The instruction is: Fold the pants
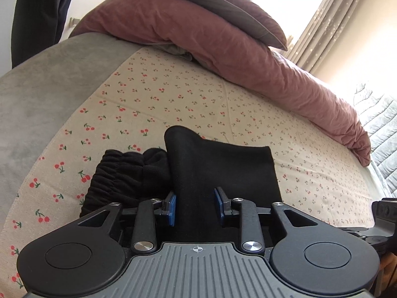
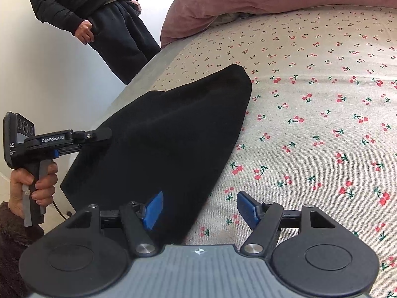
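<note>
Black pants (image 1: 223, 168) lie folded on the cherry-print sheet (image 1: 153, 94), their gathered waistband (image 1: 119, 176) bunched at the left. My left gripper (image 1: 195, 207) stands partly open, with a raised fold of the pants between its blue pads and neither pad clearly pressing on it. In the right wrist view the pants (image 2: 173, 129) stretch away as a long dark panel. The left gripper (image 2: 99, 136) reaches onto their left edge, held by a hand (image 2: 37, 181). My right gripper (image 2: 201, 209) is open over the pants' near right edge, gripping nothing.
A pink duvet (image 1: 235, 57) with a pillow on top lies along the far side of the bed. A grey blanket (image 1: 49, 87) covers the left edge. A person in dark clothes (image 2: 111, 24) stands beside the bed. Curtains (image 1: 335, 12) hang at the back right.
</note>
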`<state>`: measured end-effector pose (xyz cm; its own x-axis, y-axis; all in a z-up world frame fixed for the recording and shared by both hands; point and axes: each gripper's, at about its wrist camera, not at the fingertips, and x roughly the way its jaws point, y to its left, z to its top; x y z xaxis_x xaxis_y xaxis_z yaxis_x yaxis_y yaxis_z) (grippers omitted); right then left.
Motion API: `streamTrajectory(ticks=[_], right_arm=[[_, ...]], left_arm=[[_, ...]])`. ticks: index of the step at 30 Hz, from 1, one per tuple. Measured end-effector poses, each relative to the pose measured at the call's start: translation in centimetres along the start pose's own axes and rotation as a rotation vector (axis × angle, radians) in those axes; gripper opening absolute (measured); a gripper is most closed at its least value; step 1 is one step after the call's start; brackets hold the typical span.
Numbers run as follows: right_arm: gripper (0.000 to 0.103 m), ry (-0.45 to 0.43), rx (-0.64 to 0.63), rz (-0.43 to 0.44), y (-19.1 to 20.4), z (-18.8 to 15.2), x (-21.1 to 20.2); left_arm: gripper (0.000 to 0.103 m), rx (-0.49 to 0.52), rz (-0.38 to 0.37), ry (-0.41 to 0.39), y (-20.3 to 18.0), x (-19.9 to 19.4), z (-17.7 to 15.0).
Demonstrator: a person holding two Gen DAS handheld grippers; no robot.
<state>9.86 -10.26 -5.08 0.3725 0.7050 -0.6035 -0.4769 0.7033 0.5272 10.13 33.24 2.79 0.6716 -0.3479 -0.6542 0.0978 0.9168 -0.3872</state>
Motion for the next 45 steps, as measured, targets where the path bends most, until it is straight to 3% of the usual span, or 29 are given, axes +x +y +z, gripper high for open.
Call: streamTrajectory(ticks=[6,10,15,17,22,25,27,28,33,36,38,41,42,44,45], right_arm=[[0.072,-0.016,0.014,0.011,0.0,0.4,-0.1],[0.072,-0.008,-0.001,-0.003,0.5,0.2,0.7],[0.072,0.008,-0.005,0.007,0.6,-0.4,1.0],[0.072,0.012,-0.008,0.007,0.6,-0.4,1.2],[0.072,0.006,0.004,0.013,0.6,-0.5,1.2],[0.072,0.014,0.009,0.01,0.4,-0.7,1.2],[0.072,0.014,0.005,0.01,0.4,-0.8,1.1],[0.072,0.013,0.006,0.009,0.4,-0.8,1.0],[0.072,-0.002,0.017,0.008,0.1,-0.6,0.6],[0.072,-0.006,0.024,0.013,-0.1,-0.4,0.4],[0.072,-0.004,0.025,0.017,-0.1,-0.4,0.5],[0.073,0.002,0.035,0.019,-0.3,-0.5,1.0],[0.073,0.004,0.043,0.021,-0.5,-0.6,1.1],[0.073,0.01,0.057,0.034,-0.7,-0.7,1.4],[0.073,0.012,0.061,0.041,-0.7,-0.7,1.5]], left_arm=[[0.029,0.046,0.013,0.012,-0.7,0.6,0.7],[0.03,0.051,0.081,0.038,-1.6,0.9,1.2],[0.039,0.074,0.084,-0.005,-1.8,-0.8,1.4],[0.04,0.075,0.085,0.016,-1.7,-0.4,1.6],[0.039,0.109,0.175,0.049,-2.1,1.5,1.7],[0.034,0.122,0.225,0.057,-2.3,2.4,1.6],[0.012,0.149,0.245,0.03,-2.8,2.4,1.4],[0.007,0.149,0.237,0.016,-3.0,2.2,1.4],[0.005,0.099,0.161,-0.108,-3.8,-1.3,2.1],[0.006,0.106,0.172,-0.12,-2.5,-2.5,2.7],[0.009,0.105,0.204,-0.092,-0.9,-2.0,2.6],[0.015,0.153,0.319,-0.047,1.5,-0.2,1.5],[0.019,0.138,0.306,-0.044,2.4,-0.2,1.2],[0.045,0.045,0.237,-0.04,4.5,-0.4,1.0],[0.051,-0.003,0.212,-0.037,5.5,-0.4,1.0]])
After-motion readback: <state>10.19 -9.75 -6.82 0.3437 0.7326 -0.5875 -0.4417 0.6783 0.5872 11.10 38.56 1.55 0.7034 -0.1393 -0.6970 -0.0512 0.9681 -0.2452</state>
